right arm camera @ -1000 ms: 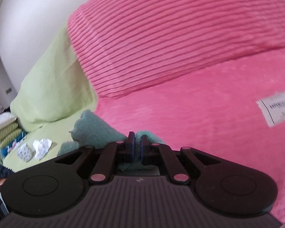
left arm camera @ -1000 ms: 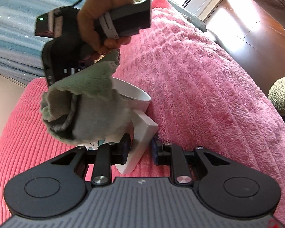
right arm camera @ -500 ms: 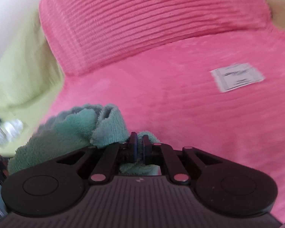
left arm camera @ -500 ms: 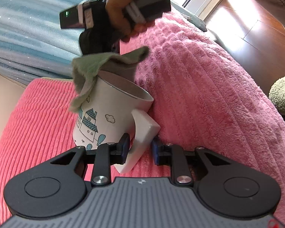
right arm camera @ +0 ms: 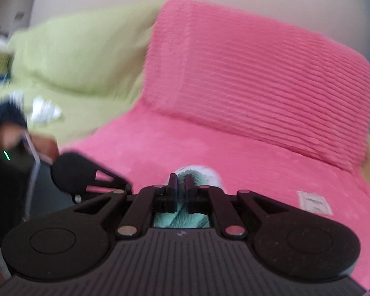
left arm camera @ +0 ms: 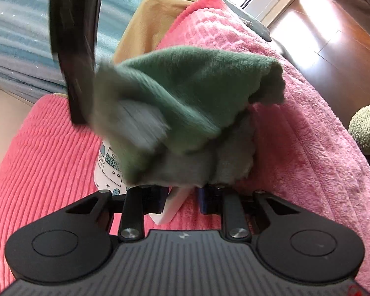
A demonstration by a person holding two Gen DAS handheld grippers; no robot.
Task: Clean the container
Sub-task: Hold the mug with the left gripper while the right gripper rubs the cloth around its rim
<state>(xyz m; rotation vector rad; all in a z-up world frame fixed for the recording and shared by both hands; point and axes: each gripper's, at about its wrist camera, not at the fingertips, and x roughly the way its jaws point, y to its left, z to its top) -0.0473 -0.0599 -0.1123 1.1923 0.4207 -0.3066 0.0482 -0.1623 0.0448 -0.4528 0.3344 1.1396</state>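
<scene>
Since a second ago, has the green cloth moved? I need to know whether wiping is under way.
Yes. The green cloth now drapes over the mug's top and right side, toward the pink blanket.

Green cloth (left arm camera: 185,98) drapes mug (left arm camera: 108,170), blocking top access.

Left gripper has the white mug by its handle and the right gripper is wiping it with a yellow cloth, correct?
Not quite: the cloth is green, not yellow, as the left wrist view shows. The rest stands: the left gripper has the white mug by its handle, and the right gripper, clamped on the cloth, works it over the mug.
</scene>
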